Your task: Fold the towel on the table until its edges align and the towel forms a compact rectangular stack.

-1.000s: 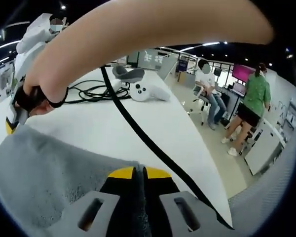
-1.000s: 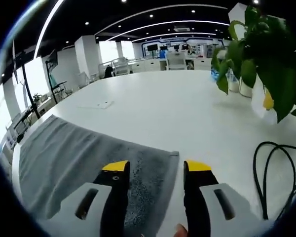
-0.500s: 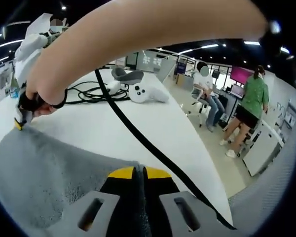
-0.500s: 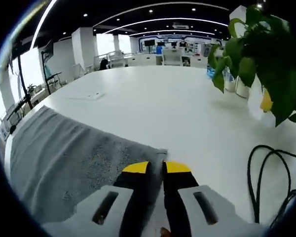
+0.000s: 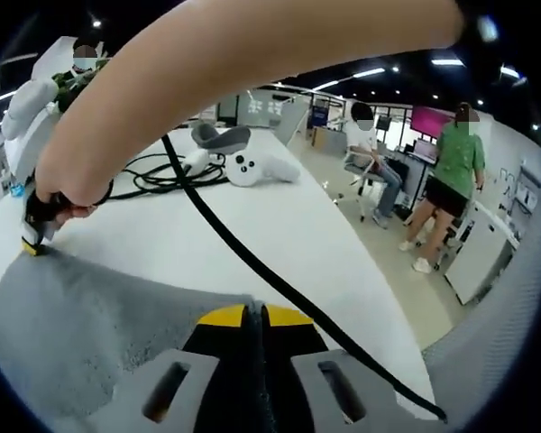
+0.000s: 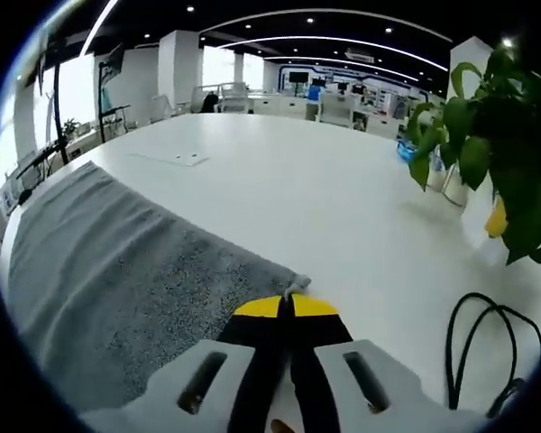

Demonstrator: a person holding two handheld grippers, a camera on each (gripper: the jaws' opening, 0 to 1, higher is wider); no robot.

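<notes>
Up front in the left gripper view, we see our left gripper (image 5: 255,314) with its yellow-tipped jaws pressed together on a corner of the grey towel (image 5: 90,334), which lies flat on the white table (image 5: 279,234). Beyond the towel's far corner, the right gripper (image 5: 34,236) comes in under a bare forearm (image 5: 252,63) and touches down at that corner; its tips are too small there for us to tell how they stand. A black cable (image 5: 279,287) runs from that arm across the table just beside the towel. Further off past the towel sit a white controller (image 5: 252,168), a loose tangle of black cables (image 5: 162,171) and a grey headset (image 5: 221,137). Off the table's edge, one person sits on a chair (image 5: 368,162) and another in a green top (image 5: 446,194) stands.

Next, in the right gripper view, our right gripper (image 6: 286,307) is clenched on the towel's (image 6: 108,280) near corner, a small tuft of cloth poking up between the yellow tips. From that corner the towel spreads away across the table (image 6: 325,189), its far end cut off by the frame. Well apart from the towel stands a leafy green plant (image 6: 491,153), with a loop of black cable (image 6: 478,343) below it. A small flat white thing (image 6: 185,159) lies beyond the towel; we cannot make out what it is.
</notes>
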